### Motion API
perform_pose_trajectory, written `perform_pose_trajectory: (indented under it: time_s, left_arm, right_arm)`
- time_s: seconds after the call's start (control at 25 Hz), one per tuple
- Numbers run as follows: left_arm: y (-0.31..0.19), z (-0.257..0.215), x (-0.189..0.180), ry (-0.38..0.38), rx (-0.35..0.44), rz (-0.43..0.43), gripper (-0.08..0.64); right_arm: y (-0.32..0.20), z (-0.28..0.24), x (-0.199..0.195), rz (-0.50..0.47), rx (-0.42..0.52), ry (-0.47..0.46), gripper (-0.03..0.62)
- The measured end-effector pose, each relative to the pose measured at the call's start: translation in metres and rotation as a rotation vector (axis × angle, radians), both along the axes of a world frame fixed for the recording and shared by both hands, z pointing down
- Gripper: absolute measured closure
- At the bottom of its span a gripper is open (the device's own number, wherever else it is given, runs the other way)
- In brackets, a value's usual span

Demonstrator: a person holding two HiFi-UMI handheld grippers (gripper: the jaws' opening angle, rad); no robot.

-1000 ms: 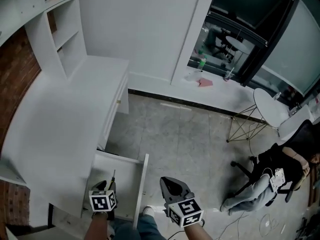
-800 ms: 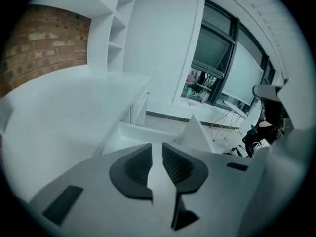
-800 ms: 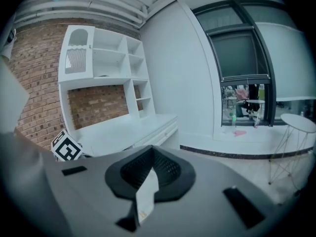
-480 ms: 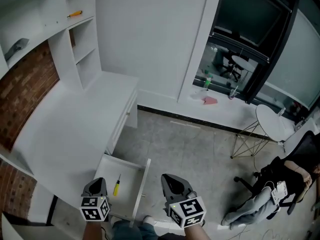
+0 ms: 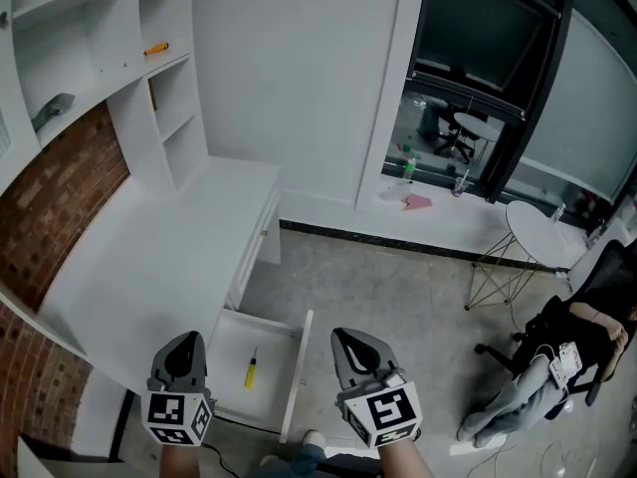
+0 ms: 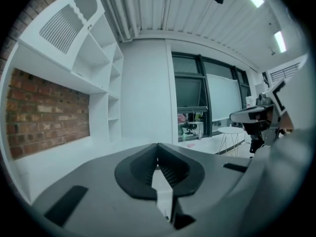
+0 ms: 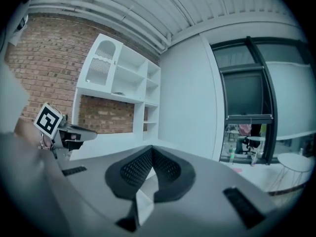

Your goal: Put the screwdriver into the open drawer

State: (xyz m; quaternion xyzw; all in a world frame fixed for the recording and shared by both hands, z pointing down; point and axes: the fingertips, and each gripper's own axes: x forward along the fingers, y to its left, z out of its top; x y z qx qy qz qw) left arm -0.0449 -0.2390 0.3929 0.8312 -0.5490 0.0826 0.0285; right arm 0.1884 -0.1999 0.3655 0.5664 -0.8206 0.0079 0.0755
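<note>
The yellow-handled screwdriver (image 5: 253,367) lies inside the open drawer (image 5: 296,366) beneath the worktop (image 5: 149,257), so placement looks complete. The left tool (image 5: 184,341) and right tool (image 5: 351,341) hover clenched and empty. Nothing seems left but withdrawing.

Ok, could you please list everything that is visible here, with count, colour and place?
desk: 1, white, left side
shelf unit: 1, white, above the desk, on the brick wall
open drawer: 1, white, pulled out below the desk front
screwdriver: 1, yellow handle, lying in the open drawer
small tool: 1, orange, on an upper shelf
bottle: 1, green, on the window ledge
round table: 1, white, right, near the window
office chair: 1, black, far right, partly covered
left hand-held gripper: 1, dark grey, bottom left, shut, empty
right hand-held gripper: 1, dark grey, bottom centre, shut, empty
</note>
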Motion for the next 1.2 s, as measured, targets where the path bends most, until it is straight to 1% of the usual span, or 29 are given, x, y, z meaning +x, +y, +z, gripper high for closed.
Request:
perform_pose_trajectory:
  time_s: [0.16, 0.32, 0.56, 0.76, 1.2]
  left_arm:
    - [0.016, -0.039, -0.012, -0.007, 0.101, 0.039, 0.548]
    - [0.037, -0.063, -0.028, 0.009, 0.161, 0.066, 0.548]
    - [0.062, -0.079, -0.049, 0.027, 0.194, 0.107, 0.548]
    - [0.078, -0.086, -0.059, 0.039, 0.221, 0.119, 0.548]
    - [0.086, -0.092, -0.062, 0.023, 0.259, 0.139, 0.547]
  right_arm:
    - [0.024, -0.026, -0.014, 0.044, 0.063, 0.009, 0.583]
    - [0.049, -0.047, -0.031, 0.083, 0.115, 0.017, 0.583]
    - [0.085, -0.057, -0.058, 0.124, 0.131, 0.047, 0.584]
    - [0.104, -0.06, -0.068, 0.147, 0.14, 0.061, 0.583]
    - [0.112, -0.058, -0.076, 0.164, 0.145, 0.054, 0.583]
